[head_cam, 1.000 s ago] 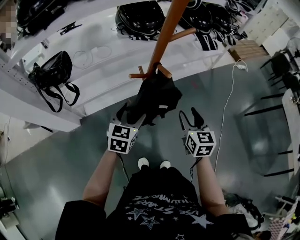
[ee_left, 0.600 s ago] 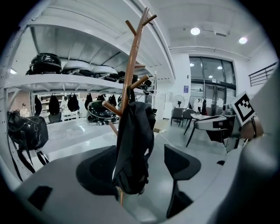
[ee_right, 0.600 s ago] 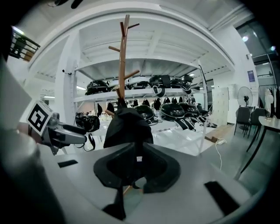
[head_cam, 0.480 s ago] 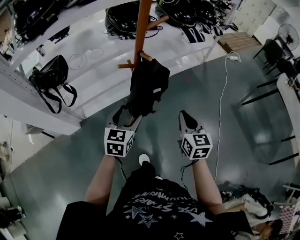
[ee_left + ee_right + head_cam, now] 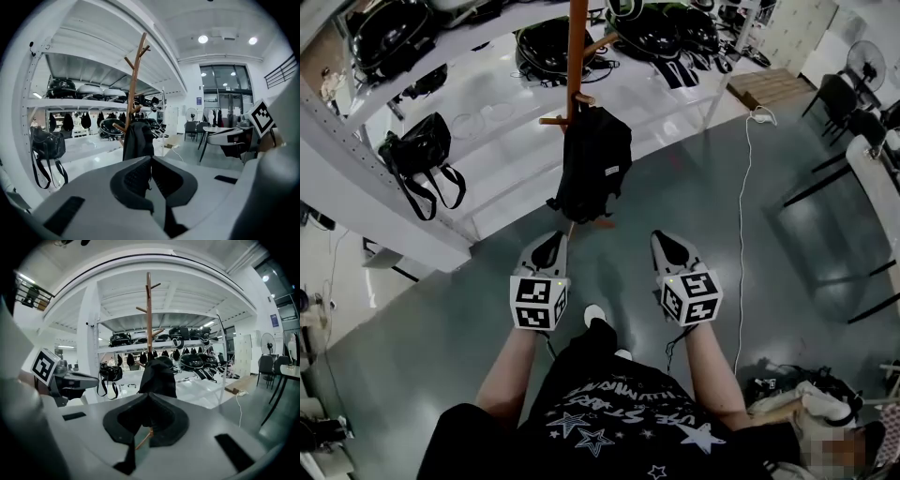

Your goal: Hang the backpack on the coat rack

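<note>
Ahead of both grippers, a black backpack [image 5: 592, 164] hangs from a lower peg of the wooden coat rack [image 5: 577, 47], its body drooping close along the pole. Behind the rack runs white shelving [image 5: 412, 225]. A black handbag [image 5: 420, 155] dangles off its left end by the straps, and several glossy black bags [image 5: 548, 47] lie on the shelf further back. To the right, a white cable [image 5: 741, 234] trails across the floor toward a low wooden platform [image 5: 772, 86]. Dark chairs [image 5: 848, 103] and a standing fan [image 5: 867, 56] fill the far right edge.

Underfoot is a smooth grey floor [image 5: 441, 319] with soft reflections, and the left gripper view shows bright ceiling lights and tall glass doors across the room.

The left gripper [image 5: 549, 251] and right gripper [image 5: 668, 248] are held side by side, low and well apart from the backpack, with bare floor between them and the foot of the rack. Each gripper's jaws have just been closing and now meet pad to pad. Nothing is caught between them in either gripper view, so the backpack hangs from the rack alone.
</note>
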The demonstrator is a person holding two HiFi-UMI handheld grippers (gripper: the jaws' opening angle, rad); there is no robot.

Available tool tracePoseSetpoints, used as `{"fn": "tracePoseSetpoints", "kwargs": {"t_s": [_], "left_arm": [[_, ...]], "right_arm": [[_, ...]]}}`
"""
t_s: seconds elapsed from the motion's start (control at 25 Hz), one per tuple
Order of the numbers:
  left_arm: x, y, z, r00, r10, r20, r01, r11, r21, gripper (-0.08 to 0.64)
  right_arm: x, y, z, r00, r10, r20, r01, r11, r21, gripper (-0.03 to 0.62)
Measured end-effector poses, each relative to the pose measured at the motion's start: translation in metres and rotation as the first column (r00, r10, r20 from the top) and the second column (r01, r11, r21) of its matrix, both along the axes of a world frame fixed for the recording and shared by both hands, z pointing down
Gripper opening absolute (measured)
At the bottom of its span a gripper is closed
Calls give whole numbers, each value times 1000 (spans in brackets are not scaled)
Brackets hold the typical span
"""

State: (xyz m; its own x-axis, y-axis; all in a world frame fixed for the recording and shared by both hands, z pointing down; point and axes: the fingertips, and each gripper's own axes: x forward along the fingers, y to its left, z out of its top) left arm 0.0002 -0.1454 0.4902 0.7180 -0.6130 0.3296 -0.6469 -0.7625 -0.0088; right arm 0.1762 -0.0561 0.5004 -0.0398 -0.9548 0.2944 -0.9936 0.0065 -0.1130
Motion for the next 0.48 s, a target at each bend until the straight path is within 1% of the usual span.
{"fn": "tracePoseSetpoints", "kwargs": {"t_s": [0.12, 0.28, 0.36, 0.48], "left_arm": [[-17, 28, -1, 1000, -1, 6, 2, 1000, -14, 17], [-52, 66, -1, 1000, -27, 5, 28, 999, -36, 15], [-72, 79, 1, 999, -42, 19, 42, 998, -46, 15], [-95, 88, -2, 999, -50, 20, 51, 998, -44, 15]], "right_arm": [[-15, 19, -4, 1000, -23, -9, 23, 1000, 0, 11], [-43, 38, -7, 998, -68, -5, 68, 998, -3, 11], [-58, 46, -9, 996, -90, -6, 90, 996, -6, 11], [-77, 54, -13, 993, -113, -23, 112, 994, -6, 11]]}}
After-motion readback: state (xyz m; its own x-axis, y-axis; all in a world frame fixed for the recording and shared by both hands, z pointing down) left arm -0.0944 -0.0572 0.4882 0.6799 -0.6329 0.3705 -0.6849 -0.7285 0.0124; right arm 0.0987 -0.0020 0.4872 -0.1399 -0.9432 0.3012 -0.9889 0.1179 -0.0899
